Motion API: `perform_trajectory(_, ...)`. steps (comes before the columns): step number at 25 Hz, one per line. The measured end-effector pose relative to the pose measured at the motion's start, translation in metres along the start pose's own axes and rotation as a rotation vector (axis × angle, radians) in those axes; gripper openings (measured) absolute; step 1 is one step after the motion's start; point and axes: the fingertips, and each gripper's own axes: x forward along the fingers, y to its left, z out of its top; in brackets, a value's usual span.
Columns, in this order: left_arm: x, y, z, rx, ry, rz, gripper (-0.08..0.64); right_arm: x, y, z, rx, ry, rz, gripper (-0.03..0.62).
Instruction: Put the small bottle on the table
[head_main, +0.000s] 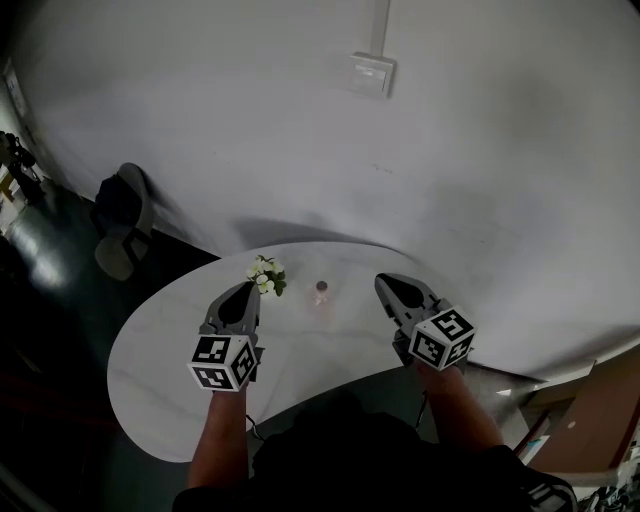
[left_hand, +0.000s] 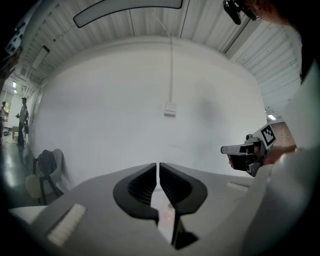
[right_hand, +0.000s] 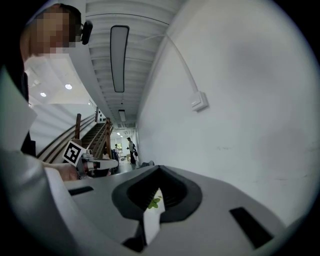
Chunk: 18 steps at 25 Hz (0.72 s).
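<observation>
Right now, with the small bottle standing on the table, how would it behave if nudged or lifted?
The small bottle looks narrow and upright, so a sideways nudge would probably tip it, and it might then roll on the smooth table. It seems tiny against the tabletop, so it is likely light. Its material can't be told.

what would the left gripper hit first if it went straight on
Probably the flowers: in the head view they sit just beyond the left gripper, slightly right. Height is unclear; clearing them, it would reach the wall.
</observation>
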Motion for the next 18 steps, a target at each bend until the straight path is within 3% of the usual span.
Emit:
perform_trajectory(4, 0.008, -0.004, -0.002, 0.041, 0.005, 0.021, 0.021, 0.005, -0.013, 0.004, -0.007, -0.004, 0.013, 0.008)
perform_trajectory(18, 0.026, -0.006, -0.002, 0.041, 0.043, 0.022, 0.018, 0.011, -0.028, -0.001, 0.004, 0.007, 0.037, 0.008)
